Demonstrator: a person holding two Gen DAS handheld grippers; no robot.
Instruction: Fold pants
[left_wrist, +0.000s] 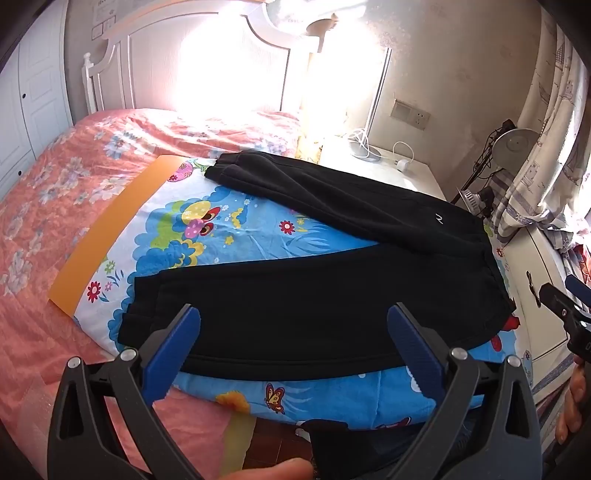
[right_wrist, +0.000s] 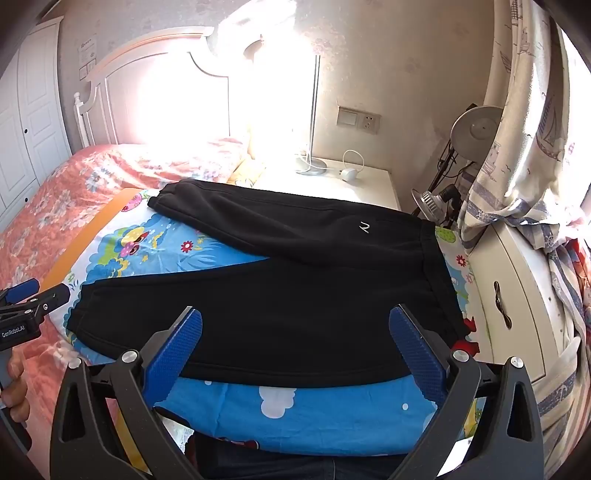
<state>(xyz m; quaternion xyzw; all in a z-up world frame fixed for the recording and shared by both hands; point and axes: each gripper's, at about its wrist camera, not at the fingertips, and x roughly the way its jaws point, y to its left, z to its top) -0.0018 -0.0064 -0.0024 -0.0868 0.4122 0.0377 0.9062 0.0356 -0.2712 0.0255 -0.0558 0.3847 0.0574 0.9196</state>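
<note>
Black pants (left_wrist: 332, 295) lie spread flat on a blue cartoon-print sheet (left_wrist: 229, 236) on the bed, waistband at the right, two legs splayed to the left. They also show in the right wrist view (right_wrist: 280, 306). My left gripper (left_wrist: 293, 328) is open and empty, hovering above the near leg by its cuff end. My right gripper (right_wrist: 295, 332) is open and empty, above the near leg closer to the waistband. Each gripper shows at the edge of the other's view: the right one (left_wrist: 565, 299), the left one (right_wrist: 33, 295).
An orange board (left_wrist: 107, 236) sticks out under the sheet at the left. A pink floral bedspread (left_wrist: 55, 192) covers the bed. A white nightstand (right_wrist: 354, 184) with a lamp base and charger stands behind. A white cabinet (right_wrist: 517, 295) and curtain are at the right.
</note>
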